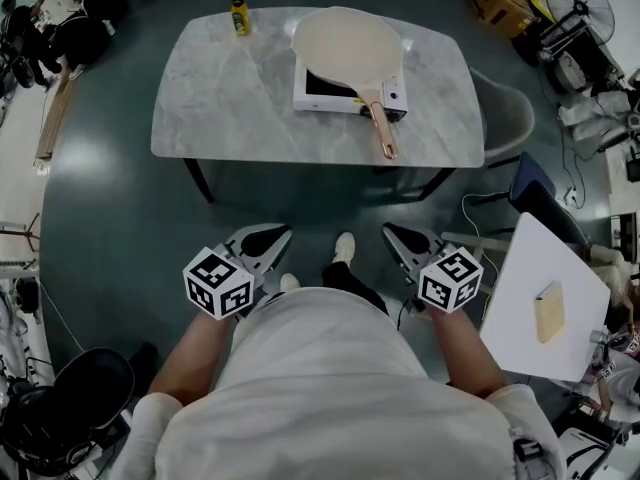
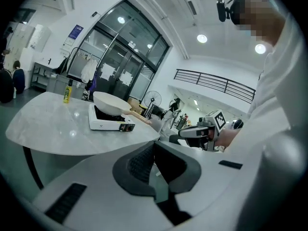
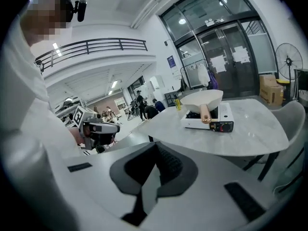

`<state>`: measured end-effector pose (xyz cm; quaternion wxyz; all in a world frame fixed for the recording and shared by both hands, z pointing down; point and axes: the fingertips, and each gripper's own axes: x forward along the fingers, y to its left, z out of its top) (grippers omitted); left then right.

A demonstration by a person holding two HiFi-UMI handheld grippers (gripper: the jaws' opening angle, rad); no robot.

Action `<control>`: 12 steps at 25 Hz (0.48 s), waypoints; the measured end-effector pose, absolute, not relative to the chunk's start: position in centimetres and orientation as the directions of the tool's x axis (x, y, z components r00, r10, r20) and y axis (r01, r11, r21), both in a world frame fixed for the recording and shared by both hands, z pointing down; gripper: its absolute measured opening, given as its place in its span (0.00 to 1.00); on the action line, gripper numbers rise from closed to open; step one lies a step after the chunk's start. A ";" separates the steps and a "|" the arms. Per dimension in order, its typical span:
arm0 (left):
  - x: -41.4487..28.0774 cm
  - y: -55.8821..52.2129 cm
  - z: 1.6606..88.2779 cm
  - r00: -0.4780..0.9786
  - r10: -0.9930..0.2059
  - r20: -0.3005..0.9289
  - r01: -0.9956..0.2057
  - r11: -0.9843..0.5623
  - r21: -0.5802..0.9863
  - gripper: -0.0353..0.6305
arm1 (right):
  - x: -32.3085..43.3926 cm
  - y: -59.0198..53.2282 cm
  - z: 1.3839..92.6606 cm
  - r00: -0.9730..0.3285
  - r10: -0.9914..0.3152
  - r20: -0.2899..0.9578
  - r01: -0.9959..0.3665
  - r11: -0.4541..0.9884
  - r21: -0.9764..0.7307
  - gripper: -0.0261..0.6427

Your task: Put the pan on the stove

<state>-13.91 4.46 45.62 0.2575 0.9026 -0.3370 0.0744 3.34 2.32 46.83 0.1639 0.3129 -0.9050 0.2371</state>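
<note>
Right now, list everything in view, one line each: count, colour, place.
table: one, grey marble, centre.
stove: one, white, on the table's right half.
pan: one, cream with a copper handle, on the stove.
bottle: one, yellow, at the table's far edge.
chair: one, grey, at the table's right end.
side table: one, white, lower right.
block: one, beige, on the side table.
fan: one, black, top right.
left gripper: jaws shut, empty, near the body.
right gripper: jaws shut, empty, near the body.
</note>
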 end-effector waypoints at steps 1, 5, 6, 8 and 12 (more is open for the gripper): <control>-13.8 4.8 45.6 0.768 -0.563 0.306 -0.640 -0.651 0.409 0.08 | 2.8 2.9 47.0 -0.754 -0.482 0.447 -0.638 0.698 -0.324 0.05; -13.7 5.7 45.3 0.783 -0.547 0.295 -0.621 -0.674 0.400 0.08 | 1.1 4.5 47.2 -0.764 -0.460 0.452 -0.619 0.719 -0.315 0.05; -13.9 5.8 45.2 0.783 -0.548 0.294 -0.622 -0.674 0.399 0.08 | 0.8 4.8 47.2 -0.765 -0.456 0.455 -0.616 0.724 -0.312 0.05; -14.1 6.2 45.1 0.781 -0.551 0.294 -0.624 -0.674 0.396 0.08 | 0.3 5.3 47.2 -0.767 -0.447 0.460 -0.609 0.732 -0.304 0.05; -14.6 6.8 45.0 0.774 -0.559 0.296 -0.633 -0.670 0.388 0.08 | -0.4 5.7 46.9 -0.768 -0.439 0.466 -0.601 0.746 -0.287 0.05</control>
